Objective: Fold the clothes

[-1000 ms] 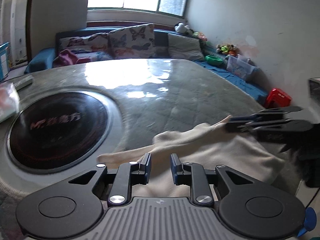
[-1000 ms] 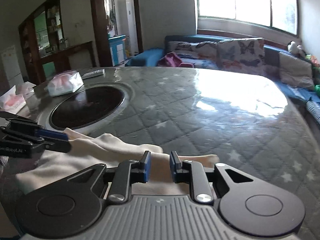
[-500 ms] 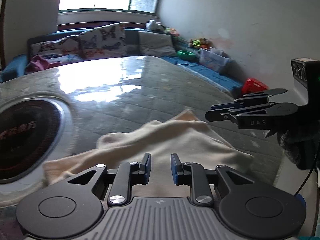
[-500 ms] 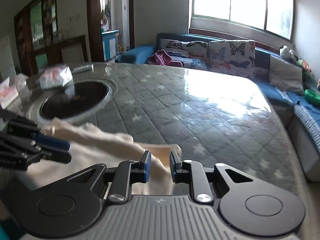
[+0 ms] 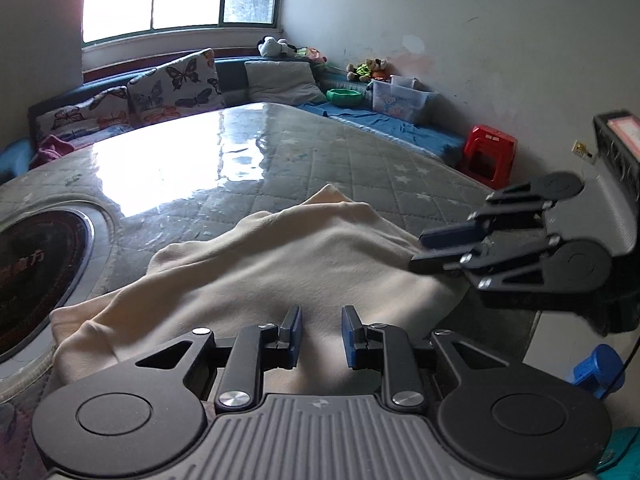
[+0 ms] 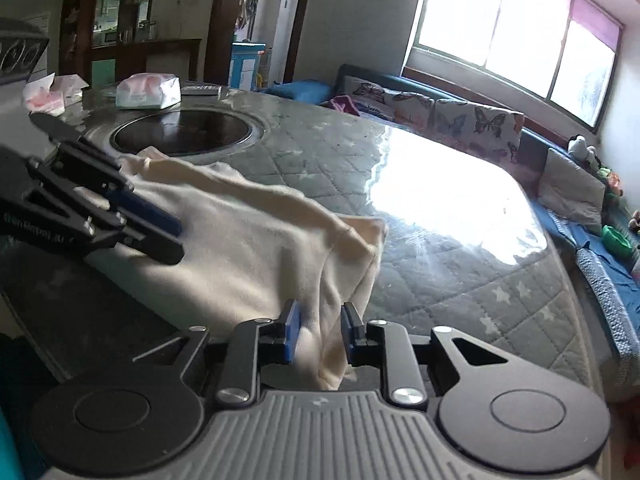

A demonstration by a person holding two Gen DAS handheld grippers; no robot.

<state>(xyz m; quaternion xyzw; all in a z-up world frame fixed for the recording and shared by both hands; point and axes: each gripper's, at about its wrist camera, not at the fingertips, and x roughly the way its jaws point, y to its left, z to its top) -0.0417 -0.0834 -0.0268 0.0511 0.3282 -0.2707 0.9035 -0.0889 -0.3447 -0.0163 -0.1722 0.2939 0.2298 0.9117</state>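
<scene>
A cream garment (image 5: 288,264) lies rumpled on the quilted grey table cover (image 5: 360,160) near the table's front edge. My left gripper (image 5: 319,336) hangs over its near edge, jaws a little apart, with cloth below them. My right gripper (image 6: 319,334) has a fold of the garment (image 6: 256,240) between its jaws, which stand slightly apart. Each gripper shows in the other's view: the right one (image 5: 444,248) at the garment's right edge, the left one (image 6: 160,236) at its left side.
A round black hob (image 6: 184,132) is set into the table beyond the garment. Tissue packs (image 6: 146,90) lie behind it. A sofa with butterfly cushions (image 5: 172,84) runs along the window wall. A red stool (image 5: 490,154) stands by the right wall.
Both grippers have pulled back toward the table's front edge and turned. The garment has bunched up and its right end is now lifted between the right jaws.
</scene>
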